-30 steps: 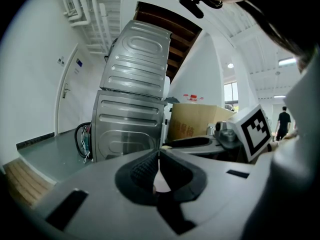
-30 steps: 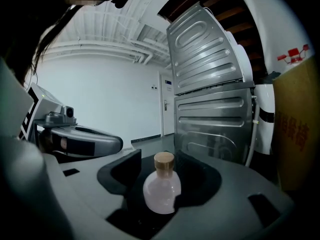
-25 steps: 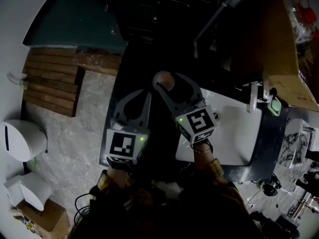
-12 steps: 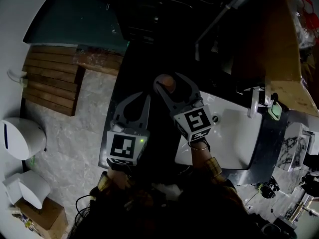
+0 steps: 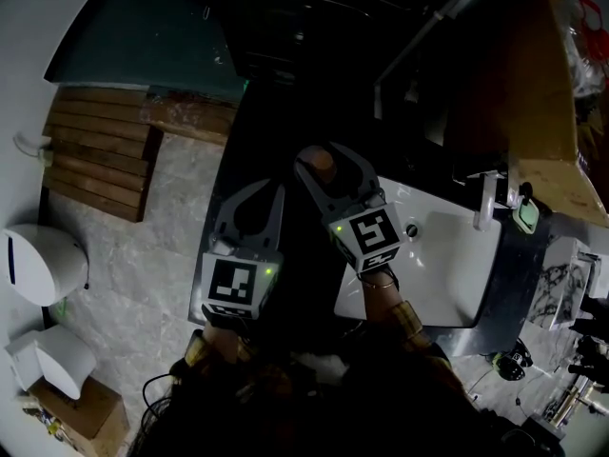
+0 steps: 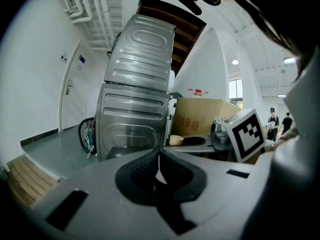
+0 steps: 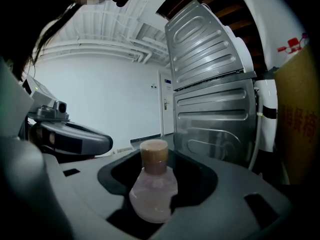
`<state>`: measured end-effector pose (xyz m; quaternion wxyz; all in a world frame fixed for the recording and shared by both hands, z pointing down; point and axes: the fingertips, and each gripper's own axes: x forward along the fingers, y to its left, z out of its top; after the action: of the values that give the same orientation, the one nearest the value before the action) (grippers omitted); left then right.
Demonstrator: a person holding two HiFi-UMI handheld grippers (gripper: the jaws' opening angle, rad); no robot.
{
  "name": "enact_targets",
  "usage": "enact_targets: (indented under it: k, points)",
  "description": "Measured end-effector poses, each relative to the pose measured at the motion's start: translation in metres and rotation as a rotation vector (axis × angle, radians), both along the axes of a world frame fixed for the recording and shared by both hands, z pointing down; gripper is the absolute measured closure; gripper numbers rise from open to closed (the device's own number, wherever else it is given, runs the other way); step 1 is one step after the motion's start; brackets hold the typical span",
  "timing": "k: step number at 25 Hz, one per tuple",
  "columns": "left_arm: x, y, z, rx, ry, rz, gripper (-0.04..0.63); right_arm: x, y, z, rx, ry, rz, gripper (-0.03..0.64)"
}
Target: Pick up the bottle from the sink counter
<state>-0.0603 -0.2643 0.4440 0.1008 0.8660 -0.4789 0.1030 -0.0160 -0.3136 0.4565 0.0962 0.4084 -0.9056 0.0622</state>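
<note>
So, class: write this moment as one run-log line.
right gripper: shut on bottle | bottle: pale body, brown cap | left gripper: shut, empty | sink: white, beside right gripper

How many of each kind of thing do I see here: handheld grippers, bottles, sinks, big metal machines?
Grippers: 2, the left gripper shut and empty, the right gripper closed on the bottle
Bottles: 1
Sinks: 1, the sink
Metal machines: 2, the upper machine stacked on the lower machine
Total: 6
</note>
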Motion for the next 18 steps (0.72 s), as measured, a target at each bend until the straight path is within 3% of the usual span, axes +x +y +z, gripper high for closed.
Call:
enact_targets:
  k: [18]
  points:
    - [0.0012, 0.0003, -0.0046, 0.016, -0.001, 0.006, 0.572, -0.0028, 0.0008, -0.0035, 0.020, 0.018, -0.015, 0.476]
